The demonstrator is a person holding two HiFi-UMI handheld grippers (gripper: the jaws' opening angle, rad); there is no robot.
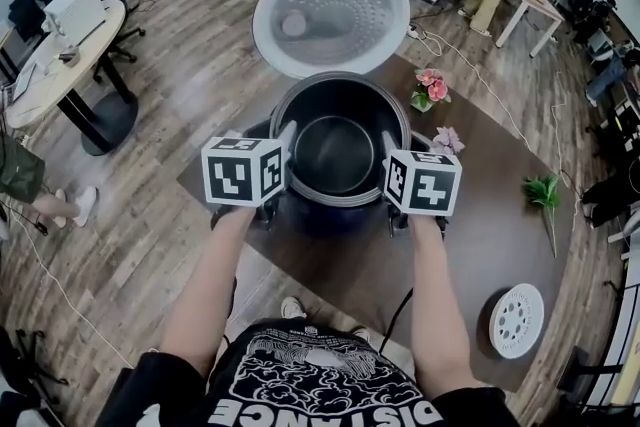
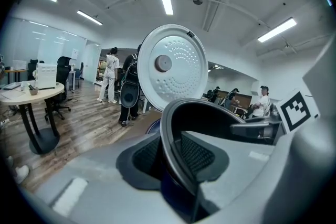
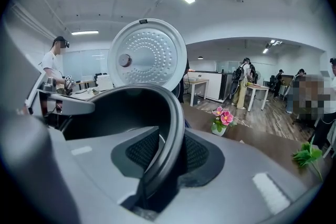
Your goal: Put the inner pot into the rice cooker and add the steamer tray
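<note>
The dark inner pot [image 1: 335, 155] sits low inside the dark-blue rice cooker [image 1: 330, 217], whose round white lid [image 1: 330, 15] stands open behind it. My left gripper [image 1: 285, 143] grips the pot's left rim and my right gripper [image 1: 390, 153] grips its right rim. In the left gripper view the pot rim [image 2: 172, 134] runs between the two black pads of the left gripper [image 2: 176, 157]. The right gripper view shows the rim [image 3: 170, 123] likewise caught in the right gripper [image 3: 165, 157]. The white perforated steamer tray [image 1: 517, 320] lies flat on the brown table [image 1: 470, 245], near right.
Pink flowers [image 1: 432, 90] and a second small flower [image 1: 447, 140] stand right of the cooker, and a green sprig [image 1: 543, 192] lies further right. A round white table [image 1: 60, 65] stands at the left. People stand in the room behind.
</note>
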